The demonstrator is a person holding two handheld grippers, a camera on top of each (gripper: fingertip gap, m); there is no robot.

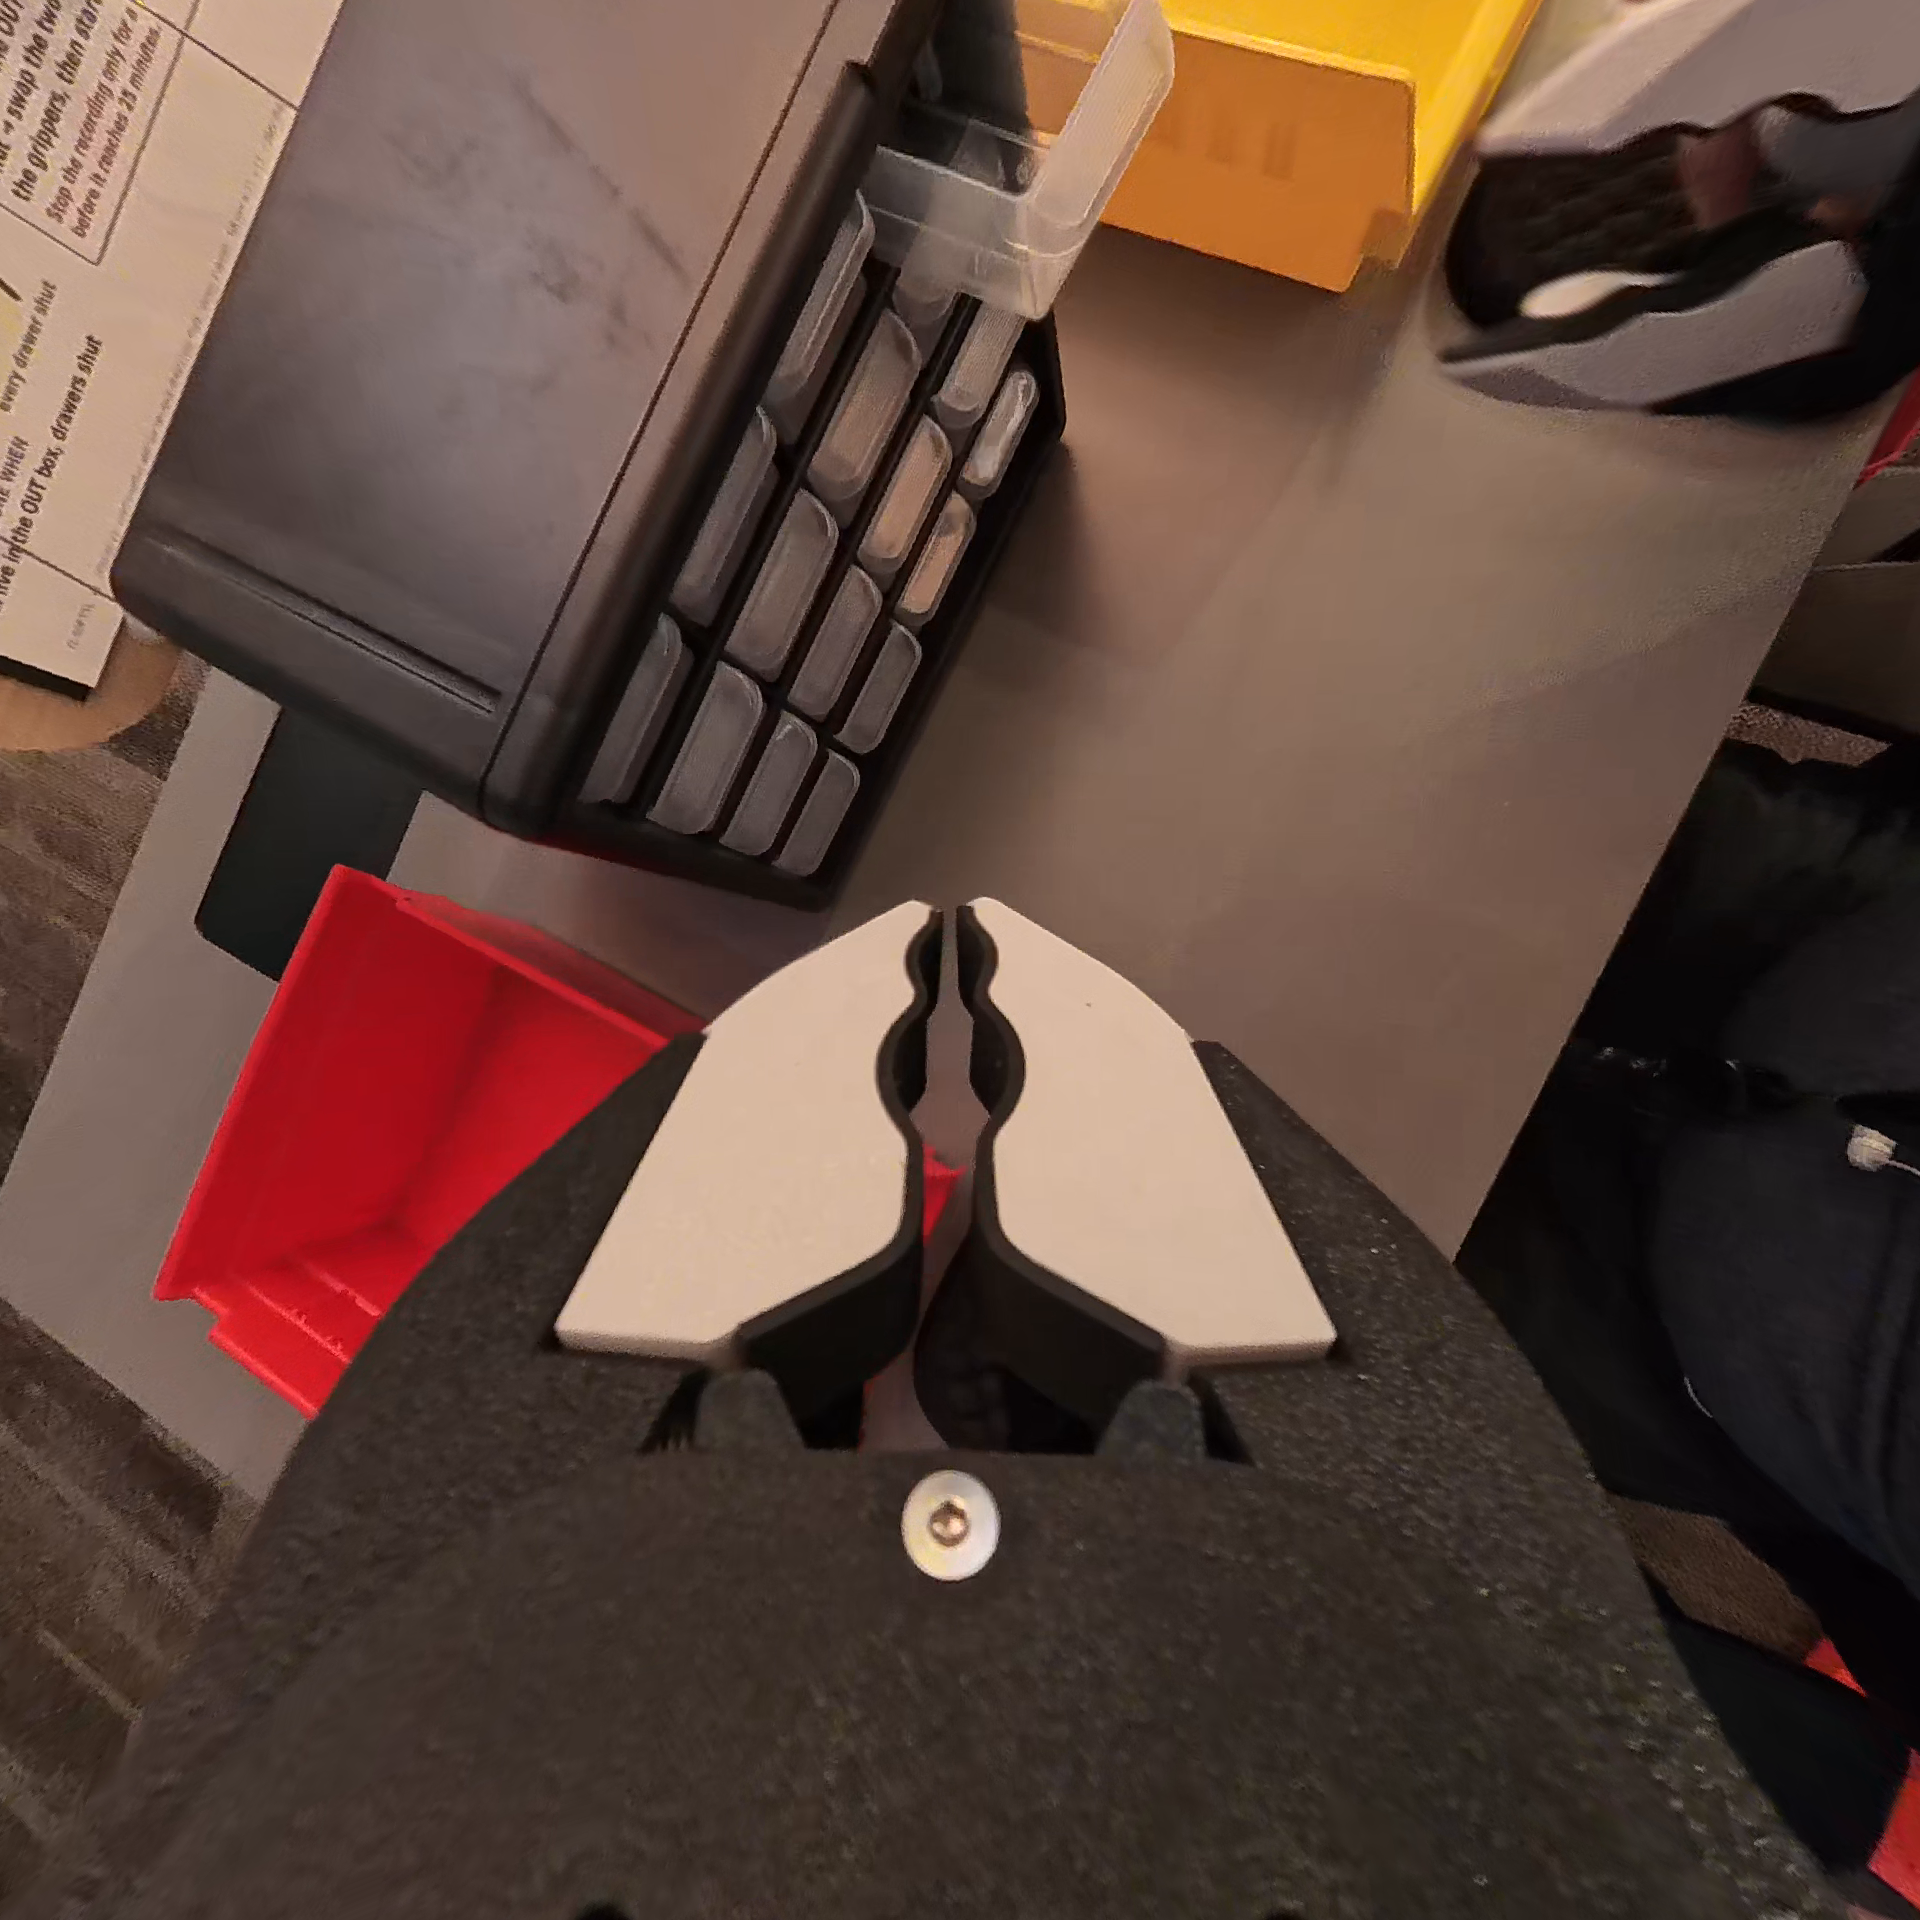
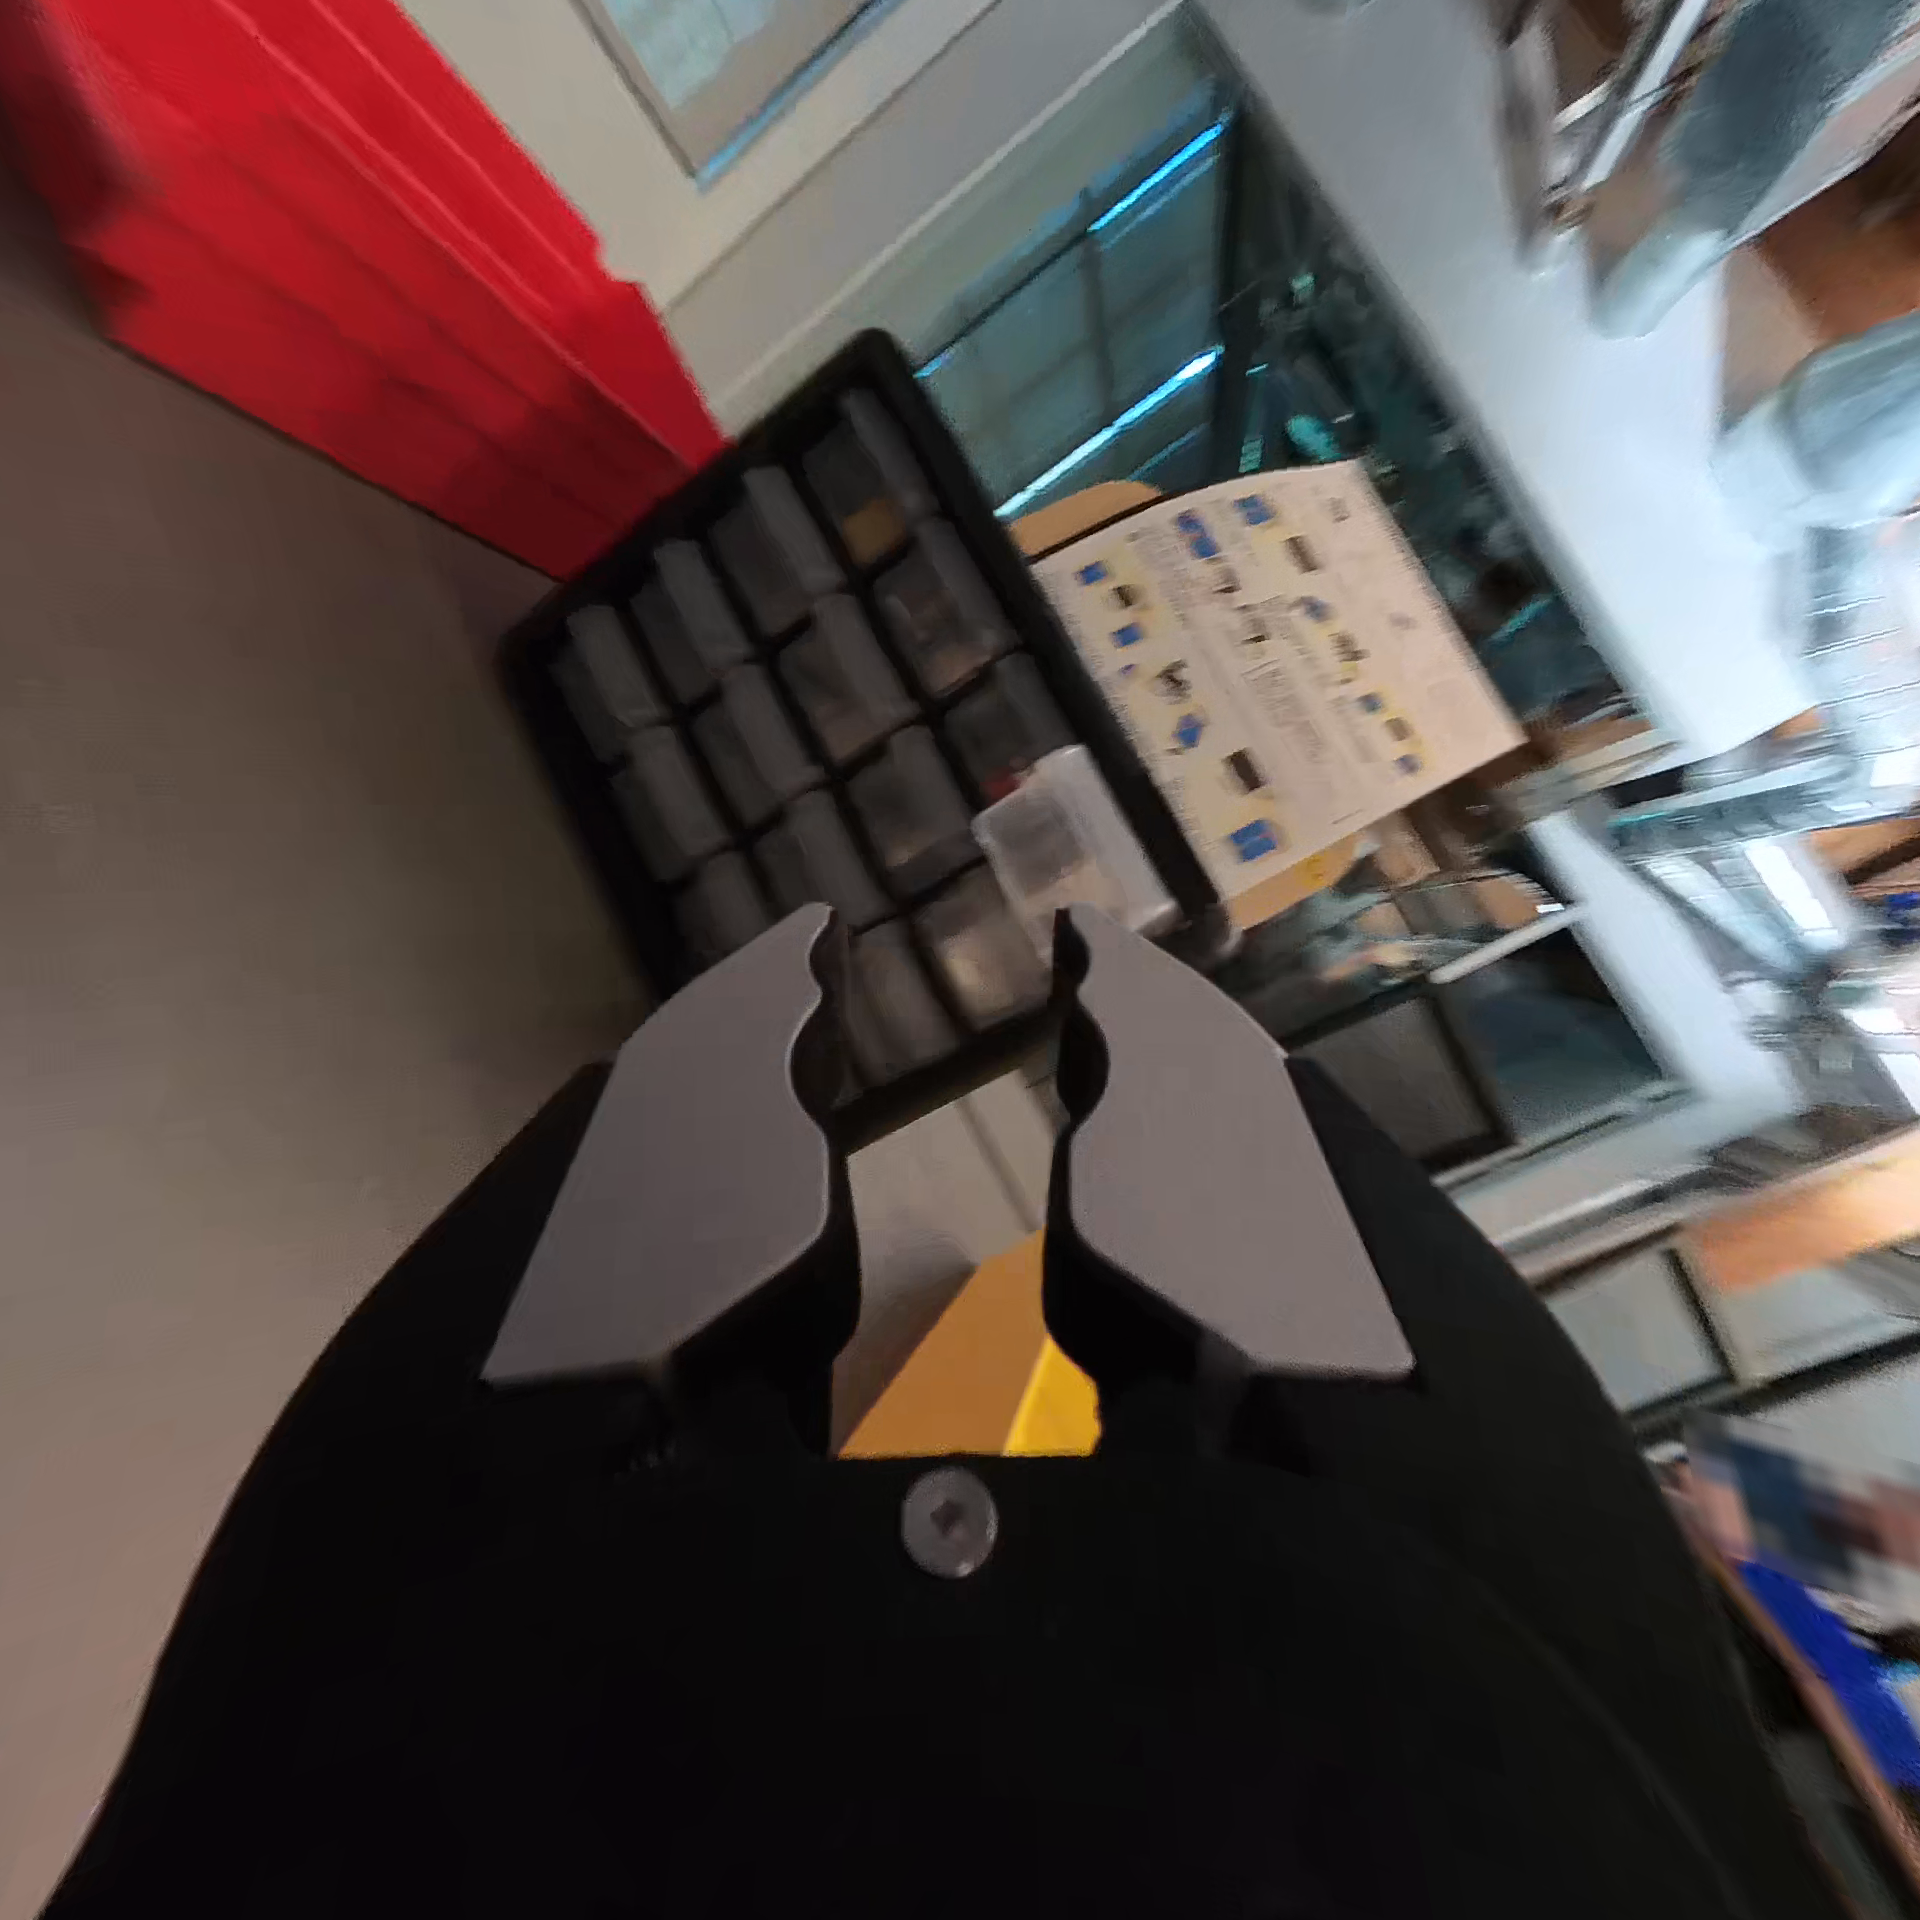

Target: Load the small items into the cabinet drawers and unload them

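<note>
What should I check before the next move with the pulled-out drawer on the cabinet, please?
1. Left gripper shut and empty: ok.
2. Right gripper open, nothing between its fingers: ok.
3. One clear drawer pulled out of the black cabinet: ok.
4. Other drawers pushed in: ok.
5. Contents of the open drawer: cannot tell.
6. Red bin and yellow bin beside the cabinet: ok.

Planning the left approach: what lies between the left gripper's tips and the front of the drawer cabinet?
Only bare grey tabletop, seen in the left wrist view. The left gripper is shut and empty; the cabinet has one clear drawer pulled out.
</note>
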